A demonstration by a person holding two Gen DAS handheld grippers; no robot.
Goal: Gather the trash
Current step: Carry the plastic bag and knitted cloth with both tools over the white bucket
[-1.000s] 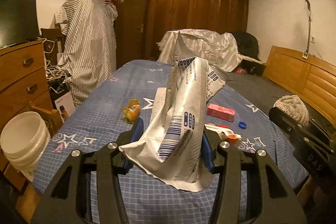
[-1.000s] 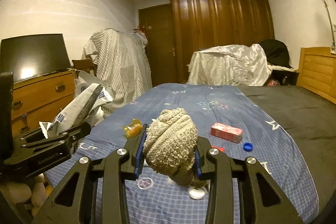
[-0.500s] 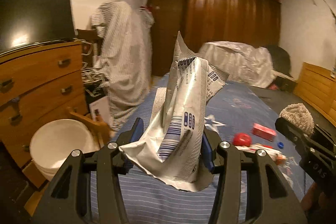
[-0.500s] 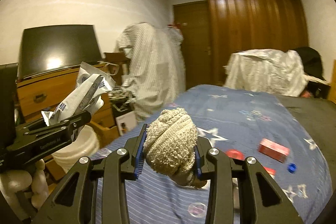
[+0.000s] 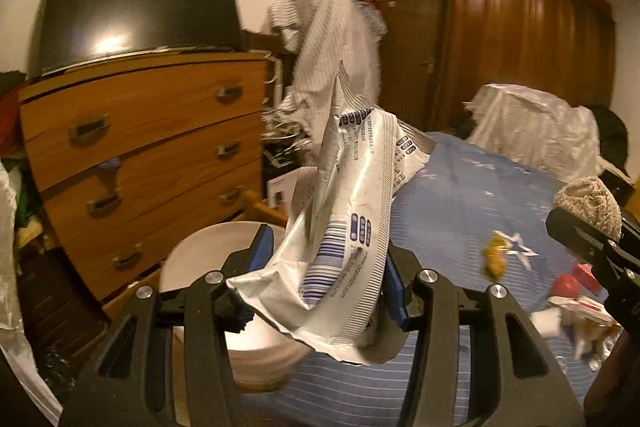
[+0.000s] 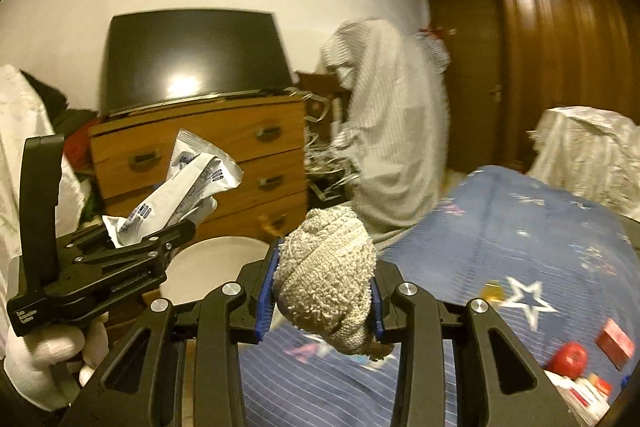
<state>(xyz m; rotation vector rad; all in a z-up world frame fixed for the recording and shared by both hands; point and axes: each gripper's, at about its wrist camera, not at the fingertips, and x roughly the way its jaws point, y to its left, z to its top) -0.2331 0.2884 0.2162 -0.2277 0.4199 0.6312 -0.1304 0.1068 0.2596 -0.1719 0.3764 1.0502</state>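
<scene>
The left tongs (image 5: 326, 277) are clamped on a crinkled, glossy white plastic wrapper with blue print (image 5: 348, 219), held above a round white plastic bucket (image 5: 200, 259) beside the bed. The right tongs (image 6: 322, 297) pinch a nubby beige balled-up cloth (image 6: 326, 277) over the blue star-patterned bed cover (image 6: 520, 227), near a grained wooden dresser (image 6: 224, 151).

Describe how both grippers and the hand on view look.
Both the left gripper and right gripper have black slotted fingers with silver screws and blue pads. The hand wears a white glove; small white lettering marks the left gripper's side.
</scene>
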